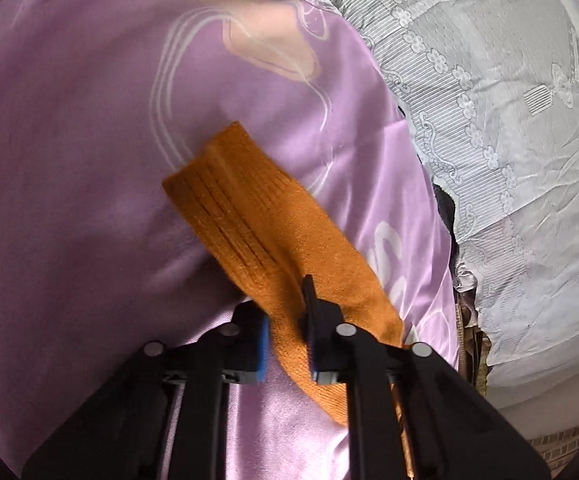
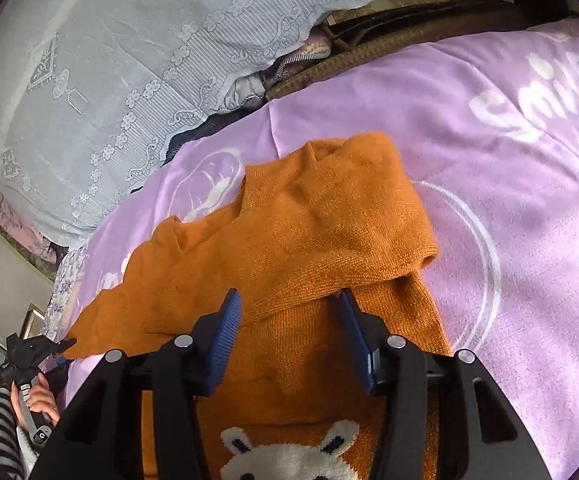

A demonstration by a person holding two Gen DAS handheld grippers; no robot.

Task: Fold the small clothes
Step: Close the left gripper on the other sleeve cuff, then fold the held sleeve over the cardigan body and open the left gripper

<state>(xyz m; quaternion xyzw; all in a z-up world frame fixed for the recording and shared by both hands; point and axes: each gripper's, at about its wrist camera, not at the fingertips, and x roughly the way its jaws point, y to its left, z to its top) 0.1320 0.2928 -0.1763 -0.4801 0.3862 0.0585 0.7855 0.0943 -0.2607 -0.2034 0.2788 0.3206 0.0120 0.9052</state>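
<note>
A small orange knit sweater (image 2: 313, 232) with a white animal face lies on a purple satin sheet (image 2: 509, 168). One sleeve is folded across its body. My left gripper (image 1: 287, 312) is shut on the other sleeve (image 1: 257, 216), whose ribbed cuff hangs forward above the sheet (image 1: 89, 160). In the right wrist view the left gripper (image 2: 61, 346) shows at the far left, at the sleeve's end. My right gripper (image 2: 289, 300) is open, its blue pads either side of the folded sleeve's lower edge, just above the sweater.
A white lace-patterned cover (image 1: 509, 120) lies over bedding beside the purple sheet; it also shows in the right wrist view (image 2: 129, 60). A dark gap with wooden slats and bunched cloth (image 2: 369, 36) runs between them. A person's hand in a striped sleeve (image 2: 5, 420) holds the left gripper.
</note>
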